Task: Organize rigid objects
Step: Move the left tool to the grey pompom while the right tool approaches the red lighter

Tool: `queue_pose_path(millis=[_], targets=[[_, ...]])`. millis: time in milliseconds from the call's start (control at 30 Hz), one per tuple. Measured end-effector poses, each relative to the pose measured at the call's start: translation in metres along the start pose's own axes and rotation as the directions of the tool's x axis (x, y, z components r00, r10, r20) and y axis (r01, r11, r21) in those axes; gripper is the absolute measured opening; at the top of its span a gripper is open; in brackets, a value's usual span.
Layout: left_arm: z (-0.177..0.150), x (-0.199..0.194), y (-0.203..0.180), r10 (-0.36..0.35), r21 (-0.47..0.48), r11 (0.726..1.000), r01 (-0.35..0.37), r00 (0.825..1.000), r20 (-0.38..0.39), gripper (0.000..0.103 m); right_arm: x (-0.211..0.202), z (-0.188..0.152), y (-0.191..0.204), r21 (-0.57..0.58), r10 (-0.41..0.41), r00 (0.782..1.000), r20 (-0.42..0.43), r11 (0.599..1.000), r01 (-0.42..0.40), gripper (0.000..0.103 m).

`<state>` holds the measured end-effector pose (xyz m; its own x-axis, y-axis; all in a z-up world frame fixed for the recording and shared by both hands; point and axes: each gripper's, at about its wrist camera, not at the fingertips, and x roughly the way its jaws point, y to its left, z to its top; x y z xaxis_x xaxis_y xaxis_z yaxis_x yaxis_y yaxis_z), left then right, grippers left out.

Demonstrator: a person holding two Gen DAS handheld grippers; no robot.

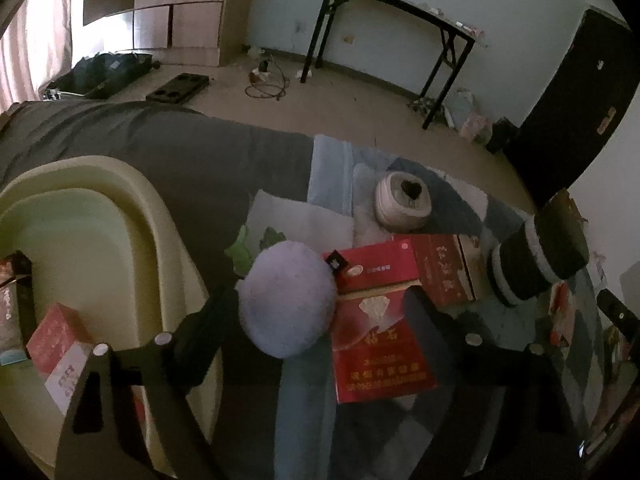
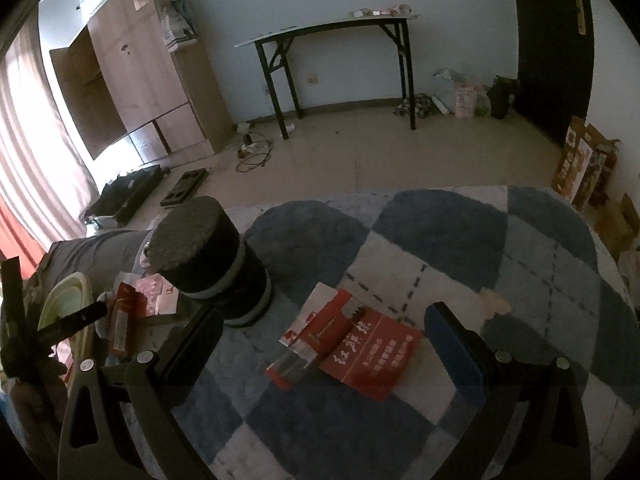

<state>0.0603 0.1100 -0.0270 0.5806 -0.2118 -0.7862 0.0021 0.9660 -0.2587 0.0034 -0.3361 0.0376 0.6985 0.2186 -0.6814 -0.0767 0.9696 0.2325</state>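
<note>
In the left wrist view my left gripper (image 1: 320, 304) is open over a pale fluffy ball (image 1: 286, 300) and a long red carton (image 1: 376, 336), with another red box (image 1: 444, 268) behind it. A cream tub (image 1: 132, 216) at the left holds a pink-and-white box (image 1: 60, 354). A black cylinder with white bands (image 1: 536, 256) lies at the right. In the right wrist view my right gripper (image 2: 324, 328) is open above a red box (image 2: 360, 354) with a torn red pack (image 2: 308, 340) on the blue-and-white chequered rug (image 2: 500, 280). The black cylinder (image 2: 212, 256) stands to its left.
A beige round container with a dark hole (image 1: 402, 200) sits behind the red boxes. A folding table (image 2: 340, 60) stands by the far wall, a wardrobe (image 2: 140, 72) at the left. Cardboard boxes (image 2: 584, 164) stand at the right. Cables (image 2: 256, 156) lie on the floor.
</note>
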Motion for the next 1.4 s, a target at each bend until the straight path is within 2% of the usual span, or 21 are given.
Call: queue_pose_path(millis=[167,267,333,367,567,767,867,1000,1133,1200,1300,1400], targets=[[-0.001,0.005,0.004,-0.014,-0.012,1.000,0.014,1.000,-0.012,0.081,-0.004,0.000,-0.001,-0.009,0.003,1.000,-0.002,1.000,-0.003,0.103],[0.000,0.005,0.007,-0.021,-0.016,1.000,0.021,1.000,-0.009,0.069,-0.004,0.000,-0.004,-0.004,0.001,1.000,-0.003,1.000,-0.001,0.103],[-0.001,0.005,0.010,0.001,-0.020,1.000,-0.001,1.000,-0.012,0.048,-0.003,0.000,-0.007,0.002,-0.004,1.000,-0.007,1.000,0.004,0.103],[-0.001,0.006,0.011,0.011,-0.021,1.000,-0.012,1.000,-0.015,0.046,-0.003,0.000,-0.007,0.004,-0.004,1.000,-0.007,1.000,0.004,0.103],[0.001,0.007,0.019,-0.019,-0.049,0.999,0.018,1.000,-0.020,0.046,-0.002,0.000,-0.007,-0.003,-0.003,1.000,-0.016,1.000,0.003,0.103],[0.000,0.012,0.022,-0.042,-0.085,0.996,0.041,0.999,-0.008,0.051,-0.001,-0.001,-0.009,-0.016,-0.007,1.000,-0.026,1.000,0.007,0.103],[-0.001,0.012,0.020,-0.037,-0.073,0.997,0.036,0.999,-0.003,0.050,-0.003,0.001,-0.019,0.010,-0.013,1.000,-0.025,1.000,0.013,0.103],[-0.003,0.010,0.015,-0.020,-0.024,1.000,0.019,1.000,-0.012,0.049,-0.021,0.005,-0.039,0.063,-0.023,0.999,0.041,0.998,0.021,0.103],[-0.003,0.007,0.012,-0.008,-0.011,1.000,0.008,1.000,-0.010,0.048,-0.022,0.003,-0.057,0.085,-0.054,0.998,0.022,0.995,0.052,0.103],[-0.002,0.007,0.014,-0.008,-0.027,1.000,0.008,1.000,-0.008,0.048,-0.015,0.002,-0.058,0.106,-0.029,1.000,0.005,0.994,0.029,0.103],[-0.001,0.008,0.014,-0.014,-0.045,0.999,0.013,1.000,-0.005,0.048,-0.004,0.001,-0.036,0.008,0.032,0.999,0.004,0.999,-0.033,0.103],[-0.001,0.009,0.017,-0.018,-0.059,0.998,0.018,1.000,-0.004,0.050,0.003,-0.007,-0.010,-0.163,0.029,0.999,0.028,0.986,-0.025,0.103]])
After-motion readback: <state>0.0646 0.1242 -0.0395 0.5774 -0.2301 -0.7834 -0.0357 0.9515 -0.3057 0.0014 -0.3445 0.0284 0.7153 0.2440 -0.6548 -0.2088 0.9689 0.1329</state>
